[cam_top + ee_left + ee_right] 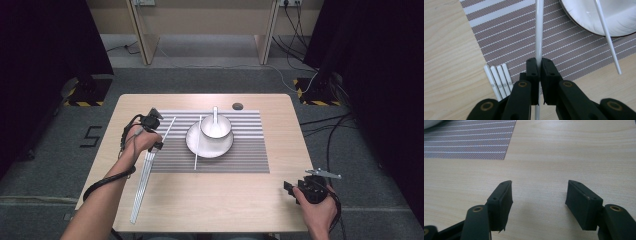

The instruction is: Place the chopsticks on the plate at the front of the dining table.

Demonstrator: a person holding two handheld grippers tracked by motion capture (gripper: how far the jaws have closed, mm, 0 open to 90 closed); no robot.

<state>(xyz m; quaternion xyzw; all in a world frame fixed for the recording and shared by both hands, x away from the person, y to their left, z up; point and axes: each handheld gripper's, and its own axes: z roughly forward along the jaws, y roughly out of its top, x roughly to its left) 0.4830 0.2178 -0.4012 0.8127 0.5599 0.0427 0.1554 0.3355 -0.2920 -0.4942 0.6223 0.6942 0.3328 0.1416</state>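
High view: a pale wood-grain table [215, 200] carries a woven placemat [240, 155], brown-grey with thin white stripes, and this mat serves as landmark. On its middle stands a round, glossy white plate [220, 147] bearing a smooth white bowl [216, 126], a white spoon [215, 114] leaning inside it. A slim white chopstick [197, 142] lies across the plate's left rim. At the mat's left edge the left gripper [156, 145] is clamped on another chopstick [167, 129], a thin round glossy rod that runs up over the mat's left part. Just off the mat's left edge, a bundle of long white sticks [141, 187] lies on bare wood.

Left gripper view: the black, flat-faced jaws press together on that rod [539, 30], above the mat's fine mesh weave [506, 37]; square-ended stick tips [499, 80] lie beside the mat's corner.

Right gripper view: the right gripper [539, 197] hangs well off the mat's near right corner [474, 142], its blocky matte jaws wide apart over bare wood.
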